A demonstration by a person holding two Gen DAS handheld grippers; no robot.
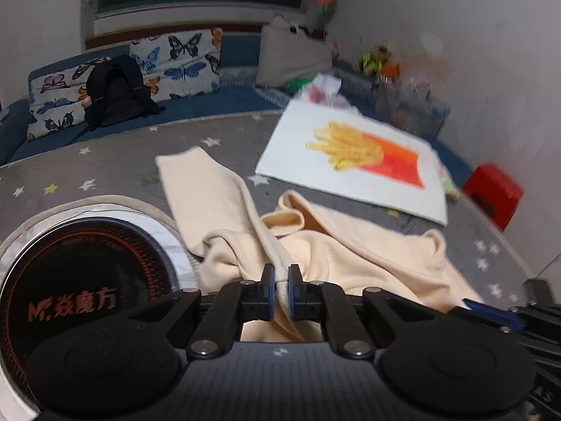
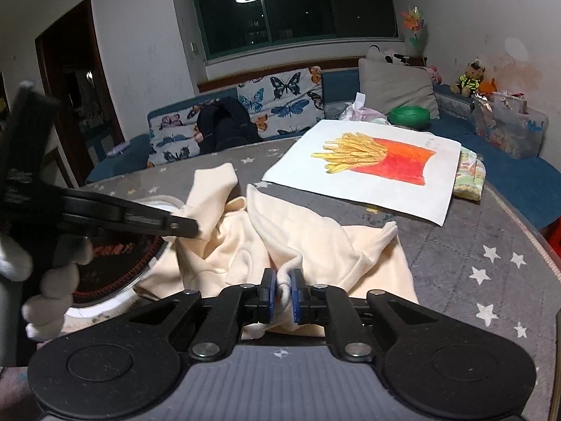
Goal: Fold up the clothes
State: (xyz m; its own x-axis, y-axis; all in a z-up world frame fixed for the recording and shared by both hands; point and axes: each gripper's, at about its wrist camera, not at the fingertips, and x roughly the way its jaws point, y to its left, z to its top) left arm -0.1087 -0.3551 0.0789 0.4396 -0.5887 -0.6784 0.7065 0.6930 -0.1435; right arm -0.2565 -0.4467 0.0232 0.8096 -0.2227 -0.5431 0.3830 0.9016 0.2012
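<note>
The left gripper (image 1: 281, 277) and right gripper (image 2: 283, 282) are each seen pinched on a near edge of the cream garment (image 2: 280, 242), which is spread away from both across the grey starred table (image 2: 491, 245), its length toward the fries drawing (image 2: 378, 168).

I see grey star-print desk (image 2: 491, 245): cream garment (image 2: 315, 245) centre, fries drawing (image 2: 371, 172) behind it, round heater (image 1: 87, 273) left.

garment (image 2: 280, 238) on table (image 2: 491, 245), drawing (image 2: 368, 175) behind it, cooktop (image 1: 87, 280) to its left
</note>
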